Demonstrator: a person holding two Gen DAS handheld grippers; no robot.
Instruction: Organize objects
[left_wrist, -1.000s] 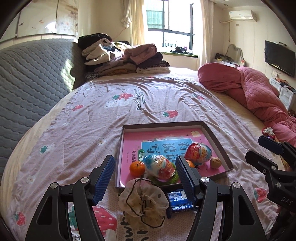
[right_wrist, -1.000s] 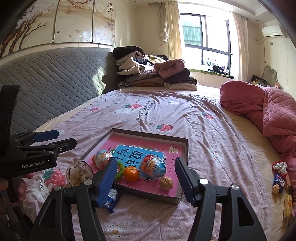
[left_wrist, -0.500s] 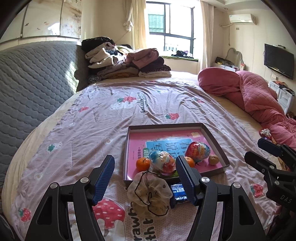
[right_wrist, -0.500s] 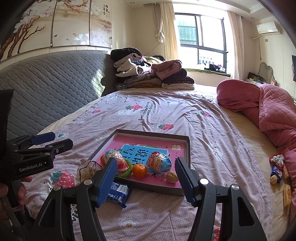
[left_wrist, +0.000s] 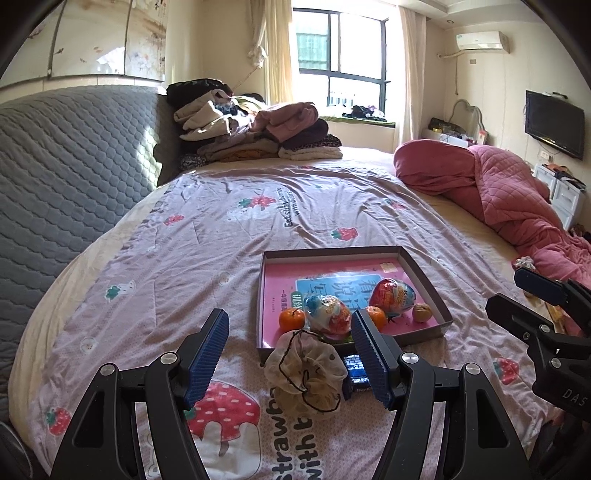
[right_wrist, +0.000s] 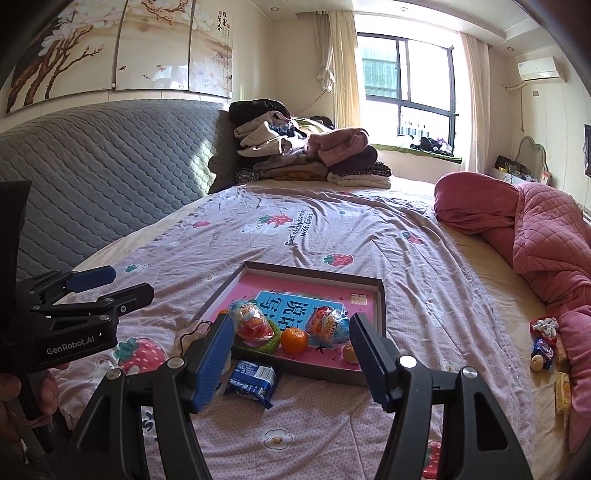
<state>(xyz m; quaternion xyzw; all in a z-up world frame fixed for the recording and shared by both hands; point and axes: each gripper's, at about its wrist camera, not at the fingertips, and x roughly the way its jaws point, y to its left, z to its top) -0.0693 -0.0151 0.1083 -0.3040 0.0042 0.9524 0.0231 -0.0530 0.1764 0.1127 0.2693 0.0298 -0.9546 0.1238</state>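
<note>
Both tools stand wide and empty: left tool (left_wrist: 290, 350), right tool (right_wrist: 290, 356). Nearest on the bed, the biscuit packet (right_wrist: 253, 380) lies just outside the tray (right_wrist: 380, 306), long axis toward 2 o'clock. I'd close across its short sides. The scrunchie (left_wrist: 306, 373) sits at its 9 o'clock.

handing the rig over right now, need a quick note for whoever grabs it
Left gripper: open, empty. Right gripper: open, empty.
In the tray: two foil toy eggs, two tangerines, a walnut, a green ring.
Still out on the bed: beige scrunchie and blue snack packet by the tray's near edge; small snacks beside the pink quilt.
Left: put those in the tray.
</note>
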